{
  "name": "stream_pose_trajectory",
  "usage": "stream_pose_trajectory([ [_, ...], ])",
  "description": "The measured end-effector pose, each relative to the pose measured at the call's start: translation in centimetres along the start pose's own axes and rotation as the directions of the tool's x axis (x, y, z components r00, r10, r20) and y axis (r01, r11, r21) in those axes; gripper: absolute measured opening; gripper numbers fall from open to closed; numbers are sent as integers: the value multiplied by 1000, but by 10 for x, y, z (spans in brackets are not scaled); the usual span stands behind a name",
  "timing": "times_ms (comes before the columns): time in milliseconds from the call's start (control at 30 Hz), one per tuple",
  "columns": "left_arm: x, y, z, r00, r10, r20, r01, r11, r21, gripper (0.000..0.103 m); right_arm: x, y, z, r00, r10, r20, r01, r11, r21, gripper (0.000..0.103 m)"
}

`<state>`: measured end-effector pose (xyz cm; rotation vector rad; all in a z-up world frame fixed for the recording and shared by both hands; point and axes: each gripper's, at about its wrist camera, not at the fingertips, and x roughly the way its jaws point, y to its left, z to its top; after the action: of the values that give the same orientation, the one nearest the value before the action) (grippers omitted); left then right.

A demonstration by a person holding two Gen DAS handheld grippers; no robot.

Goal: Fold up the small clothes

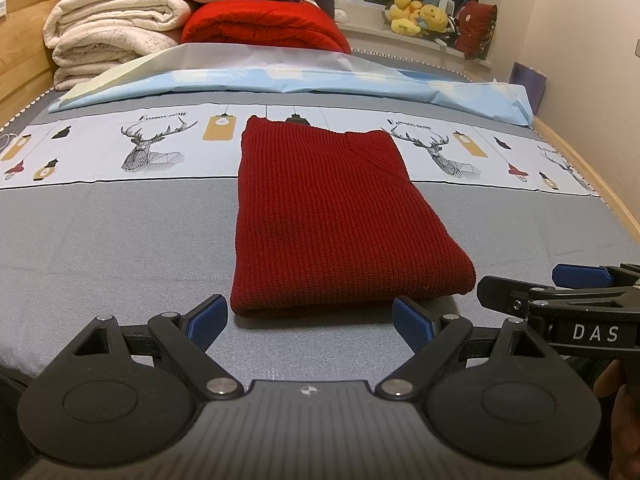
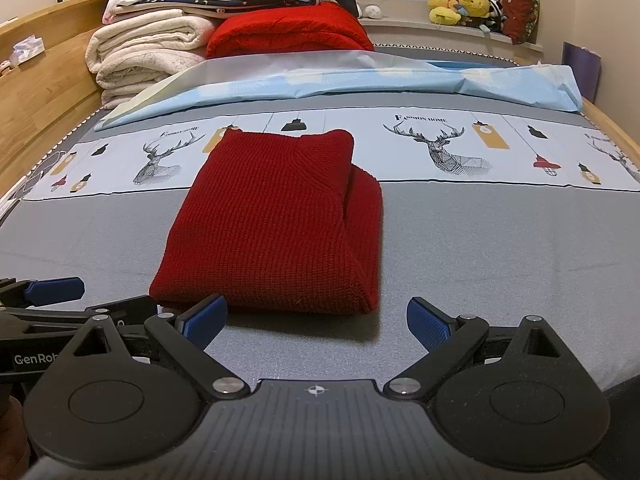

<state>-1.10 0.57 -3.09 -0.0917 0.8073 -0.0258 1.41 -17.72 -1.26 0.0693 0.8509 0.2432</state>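
— Both grippers are wide open and hold nothing. My left gripper [image 1: 310,322] sits low over the sheet [image 1: 120,248], with the sweater [image 1: 340,224] just ahead of its blue pads [image 1: 206,320].

— And your right one?

— My right gripper [image 2: 318,320] is spread just as wide, also empty. It sits beside the left, whose finger shows at my left edge. The sweater's near edge lies just ahead of it, a little to the left of centre.

— How does the sweater lie?

— Folded into a thick red block, flat on the grey sheet, long way pointing away from me. From the right wrist I see a second layer peeking out along its right side. Its far end reaches onto the deer-print band [image 2: 440,148].

— Anything touching it?

— Neither gripper does; the pads stop just short of the near edge.

— What lies beyond?

— Farther ahead, a light blue cover [image 1: 304,80], then stacked blankets [image 1: 116,28] to the far left and plush toys [image 2: 460,4] to the far right.
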Motion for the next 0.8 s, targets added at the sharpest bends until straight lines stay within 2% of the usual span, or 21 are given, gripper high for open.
stream_pose_trajectory([
  [800, 0, 0, 0, 1000, 0, 0, 0, 1000, 0, 92, 1, -1, -1, 1000, 0, -2, 0, 1000, 0, 96],
])
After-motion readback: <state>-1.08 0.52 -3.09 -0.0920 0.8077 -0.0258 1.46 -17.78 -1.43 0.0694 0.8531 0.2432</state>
